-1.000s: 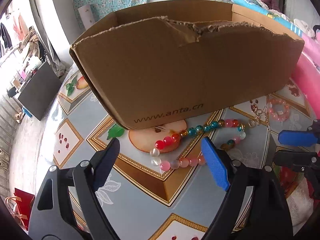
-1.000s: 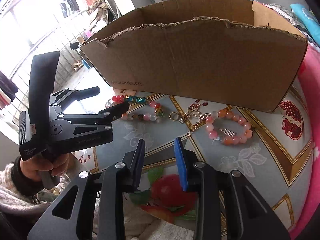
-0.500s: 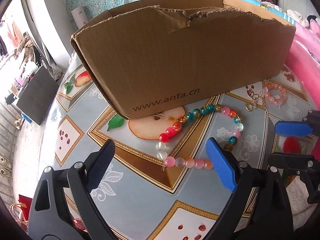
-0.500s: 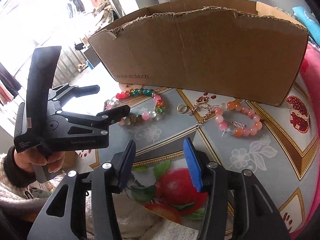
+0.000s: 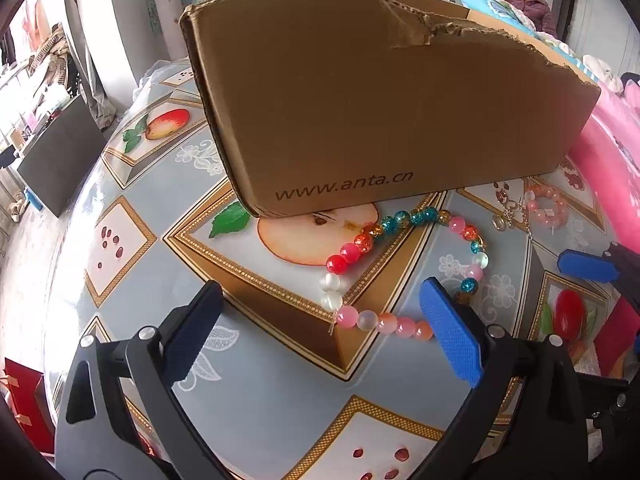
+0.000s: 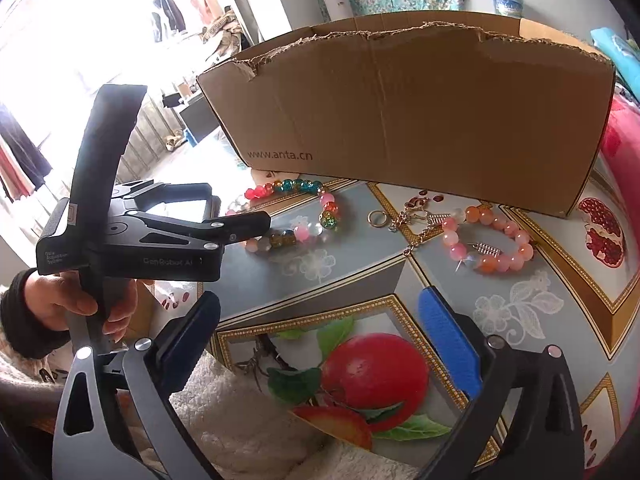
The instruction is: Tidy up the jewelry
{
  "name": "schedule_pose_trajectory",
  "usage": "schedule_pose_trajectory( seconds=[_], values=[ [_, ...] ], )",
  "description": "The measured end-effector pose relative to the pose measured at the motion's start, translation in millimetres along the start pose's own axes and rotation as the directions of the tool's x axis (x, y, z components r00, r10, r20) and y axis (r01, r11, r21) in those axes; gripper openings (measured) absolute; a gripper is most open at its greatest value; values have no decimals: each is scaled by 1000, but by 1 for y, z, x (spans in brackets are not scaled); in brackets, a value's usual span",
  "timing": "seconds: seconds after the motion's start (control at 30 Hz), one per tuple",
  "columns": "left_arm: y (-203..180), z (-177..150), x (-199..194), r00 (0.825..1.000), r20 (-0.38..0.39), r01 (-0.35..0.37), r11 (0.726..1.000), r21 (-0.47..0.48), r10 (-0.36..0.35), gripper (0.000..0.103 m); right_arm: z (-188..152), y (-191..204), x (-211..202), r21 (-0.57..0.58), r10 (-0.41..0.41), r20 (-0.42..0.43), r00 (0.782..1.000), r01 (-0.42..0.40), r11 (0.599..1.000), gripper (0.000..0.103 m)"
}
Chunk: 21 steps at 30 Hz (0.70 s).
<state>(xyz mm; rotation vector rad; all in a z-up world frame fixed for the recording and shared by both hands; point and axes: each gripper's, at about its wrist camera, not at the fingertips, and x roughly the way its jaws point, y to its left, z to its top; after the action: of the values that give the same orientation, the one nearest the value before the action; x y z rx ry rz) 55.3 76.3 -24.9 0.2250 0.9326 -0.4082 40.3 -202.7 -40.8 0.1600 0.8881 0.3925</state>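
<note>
A multicoloured bead bracelet [image 5: 350, 252] lies on the fruit-print tablecloth [image 5: 132, 240] against the front of a torn cardboard box [image 5: 380, 100]. My left gripper [image 5: 320, 284] hangs just above its near arc, jaws opening wide, pads touching nothing. To the right lie a pink-orange bead bracelet [image 6: 500, 265] and a gold chain [image 6: 416, 216] with a ring. My right gripper [image 6: 320, 296] is short of them over a printed apple, jaws opening, nothing between them. The right wrist view shows the left gripper [image 6: 238, 206] side-on over the multicoloured bracelet [image 6: 296, 188].
The box [image 6: 420, 112] stands open-topped across the back of the table. Pink bedding [image 5: 612, 152] borders the right side. A white fleecy cloth [image 6: 240, 420] lies at the near edge. A person [image 5: 524, 0] sits far behind. A hand [image 6: 76, 300] holds the left gripper.
Both jaws have spread, the right from nearly shut to wide. The left gripper has crept forward and lower over the multicoloured bracelet. The jewelry has not moved.
</note>
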Motion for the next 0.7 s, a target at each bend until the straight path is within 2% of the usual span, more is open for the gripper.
schedule_pose_trajectory(
  seconds=[0.3,0.5,0.6,0.7],
  values=[
    [-11,-6,-8,1000,15,-20,1000,-19,20,96,-2,7,3,-37,-50,18,999,50,998,97],
    [-11,-4,-7,999,30,-15,1000,-12,15,96,-5,7,3,-49,-55,40,998,57,997,97],
    [-12,-6,-9,999,44,-14,1000,10,13,96,-5,3,1,-19,-38,51,998,39,999,97],
    [-20,-6,-14,997,72,-31,997,76,25,95,-5,-3,-1,21,-12,66,998,10,1000,97]
  ],
)
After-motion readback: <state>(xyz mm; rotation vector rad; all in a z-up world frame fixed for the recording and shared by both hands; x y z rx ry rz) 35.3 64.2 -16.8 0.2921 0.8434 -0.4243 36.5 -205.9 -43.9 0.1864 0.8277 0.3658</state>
